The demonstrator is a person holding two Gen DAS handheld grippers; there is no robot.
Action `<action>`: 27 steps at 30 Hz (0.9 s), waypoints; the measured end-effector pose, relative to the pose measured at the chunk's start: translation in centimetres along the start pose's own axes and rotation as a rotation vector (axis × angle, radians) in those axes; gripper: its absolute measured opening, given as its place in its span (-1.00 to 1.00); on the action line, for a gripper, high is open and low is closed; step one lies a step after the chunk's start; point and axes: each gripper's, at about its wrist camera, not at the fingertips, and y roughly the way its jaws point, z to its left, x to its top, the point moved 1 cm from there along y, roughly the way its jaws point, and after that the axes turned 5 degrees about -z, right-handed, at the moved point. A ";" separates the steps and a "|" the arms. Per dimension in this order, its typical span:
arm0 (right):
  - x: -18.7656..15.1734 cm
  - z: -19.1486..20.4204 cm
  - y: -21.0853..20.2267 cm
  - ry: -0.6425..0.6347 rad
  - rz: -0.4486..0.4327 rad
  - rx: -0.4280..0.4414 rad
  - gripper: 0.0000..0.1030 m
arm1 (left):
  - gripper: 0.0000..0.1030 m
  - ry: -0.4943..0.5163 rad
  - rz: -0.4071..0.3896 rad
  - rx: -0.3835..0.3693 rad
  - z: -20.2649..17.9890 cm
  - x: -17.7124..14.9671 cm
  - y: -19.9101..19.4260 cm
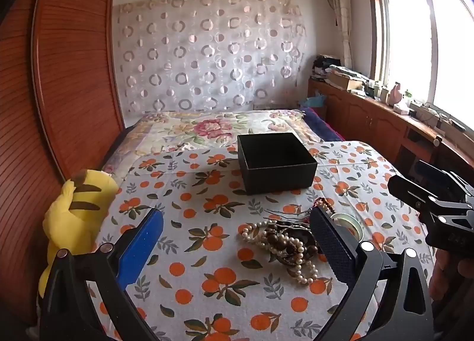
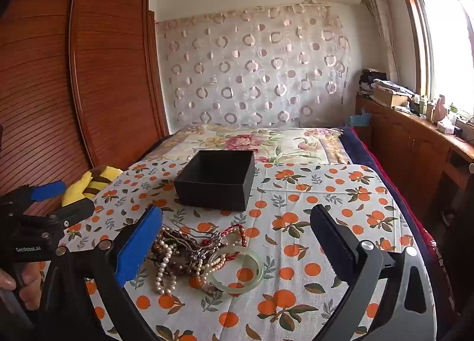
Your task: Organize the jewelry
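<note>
On left gripper (image 2: pixel 44 202) body: "GenRobot.AI"; both it and right gripper (image 2: pixel 237 237) released, empty.

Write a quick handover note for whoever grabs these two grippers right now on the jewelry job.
Left gripper: open, holding nothing, above the cloth.
Right gripper: open, holding nothing.
Jewelry pile: tangled pearl strands, dark and red beads, with the jade bangle on its right side, all on the orange-print cloth.
Black box: open, behind the pile, no jewelry visible inside.
Done: nothing yet. Left: everything.
</note>
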 end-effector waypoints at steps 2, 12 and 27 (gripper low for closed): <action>0.0 0.0 0.0 0.000 -0.003 0.002 0.96 | 0.85 -0.001 0.003 -0.001 -0.1 0.0 0.1; -0.1 -0.1 0.1 0.004 -0.001 0.002 0.96 | 0.85 -0.009 -0.015 -0.005 -0.4 0.1 -0.1; 0.0 -0.1 -0.2 0.006 -0.003 0.002 0.96 | 0.85 -0.019 -0.038 -0.022 -0.1 0.3 -1.0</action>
